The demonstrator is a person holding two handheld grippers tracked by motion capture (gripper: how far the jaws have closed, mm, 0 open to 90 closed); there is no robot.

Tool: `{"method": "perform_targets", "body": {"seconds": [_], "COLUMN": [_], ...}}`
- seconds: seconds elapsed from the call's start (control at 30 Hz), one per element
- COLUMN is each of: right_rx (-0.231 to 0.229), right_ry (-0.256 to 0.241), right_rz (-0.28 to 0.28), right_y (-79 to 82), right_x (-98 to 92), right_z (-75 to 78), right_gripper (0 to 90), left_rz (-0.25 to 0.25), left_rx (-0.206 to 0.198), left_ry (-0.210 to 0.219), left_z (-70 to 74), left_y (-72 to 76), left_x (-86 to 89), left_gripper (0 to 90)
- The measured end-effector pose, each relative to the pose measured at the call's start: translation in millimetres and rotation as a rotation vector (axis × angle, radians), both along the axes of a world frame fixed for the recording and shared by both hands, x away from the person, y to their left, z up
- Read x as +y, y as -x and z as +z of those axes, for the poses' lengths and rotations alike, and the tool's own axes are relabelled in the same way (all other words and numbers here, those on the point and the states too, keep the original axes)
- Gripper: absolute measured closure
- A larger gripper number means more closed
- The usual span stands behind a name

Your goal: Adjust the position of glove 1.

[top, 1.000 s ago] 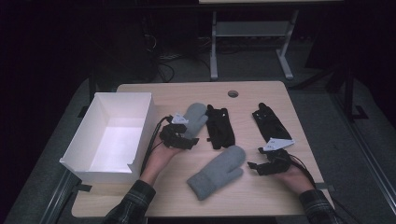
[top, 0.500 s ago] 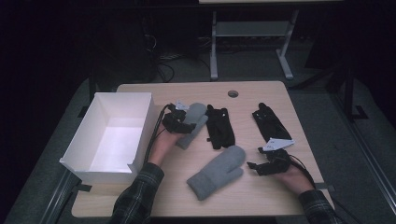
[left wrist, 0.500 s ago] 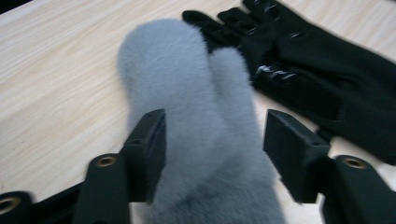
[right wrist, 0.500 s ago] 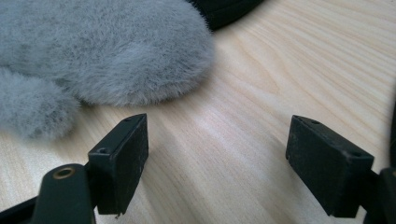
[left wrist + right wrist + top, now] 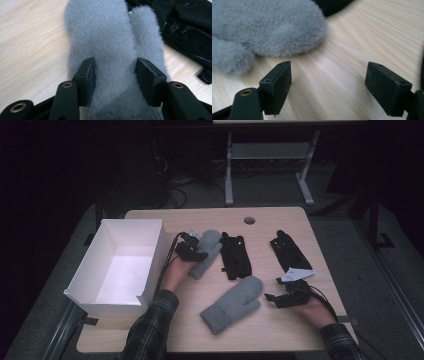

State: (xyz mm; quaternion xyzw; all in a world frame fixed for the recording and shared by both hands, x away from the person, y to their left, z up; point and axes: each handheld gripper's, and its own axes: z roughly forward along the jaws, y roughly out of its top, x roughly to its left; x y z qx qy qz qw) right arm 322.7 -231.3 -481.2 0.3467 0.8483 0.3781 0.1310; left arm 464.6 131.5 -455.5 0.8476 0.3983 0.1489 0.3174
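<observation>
The left hand-held gripper (image 5: 190, 249) sits on the far grey mitten (image 5: 206, 252), which lies near the middle of the surface (image 5: 280, 330), toward its far edge and just right of the white box (image 5: 120, 265). In the left gripper view its jaws are partly apart, with the mitten's fuzzy body (image 5: 110, 50) between the pads (image 5: 88, 80); both pads press into the fur at its sides, though the grip does not look fully closed. A black glove (image 5: 185, 27) lies just beside that mitten on its right.

The right hand-held gripper (image 5: 280, 297) rests low near the right edge of the surface, toward the near side. Its jaws stand wide apart over bare wood and hold nothing. The second grey mitten (image 5: 232, 304) lies just ahead of them, close to the near edge at the middle; in the right gripper view its rounded end (image 5: 277, 27) is near the left pad (image 5: 278, 85) but not touching it. Another black glove (image 5: 289, 251) lies toward the far right, with a white tag (image 5: 297, 274) at its near end.
</observation>
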Motion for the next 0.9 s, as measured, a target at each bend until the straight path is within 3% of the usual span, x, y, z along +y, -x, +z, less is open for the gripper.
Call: {"method": "perform_targets", "body": {"seconds": [0.2, 0.23, 0.3, 0.43, 0.7, 0.9], "right_rx": [0.0, 0.0, 0.0, 0.001, 0.001, 0.0], "right_ry": [0.0, -0.001, 0.0, -0.001, -0.001, 0.0], "right_rz": [-0.002, -0.003, -0.003, -0.006, -0.007, -0.006], "right_y": [0.0, 0.0, 0.0, 0.0, -0.2, -0.1], "right_x": [0.1, 0.2, 0.2, 0.5, 0.3, 0.3], "right_z": [0.0, 0.0, 0.0, 0.0, 0.1, 0.1], "right_gripper": [21.5, 21.5, 21.5, 21.5, 21.8, 21.6], "left_rz": [-0.023, -0.024, -0.023, -0.024, -0.031, -0.041], "left_rx": [-0.01, -0.013, -0.019, -0.024, -0.025, -0.026], "left_ry": [-0.048, -0.054, -0.072, -0.079, -0.002, 0.032], "left_z": [-2.5, -2.5, -1.8, -1.0, 6.1, 17.4], "left_y": [0.2, 0.5, 1.6, 2.2, 3.4, 10.4], "left_x": [-2.2, -2.8, -4.5, -6.0, -1.0, 0.0], "left_gripper": [60.5, 68.3, 75.1, 79.6, 81.5, 82.0]}}
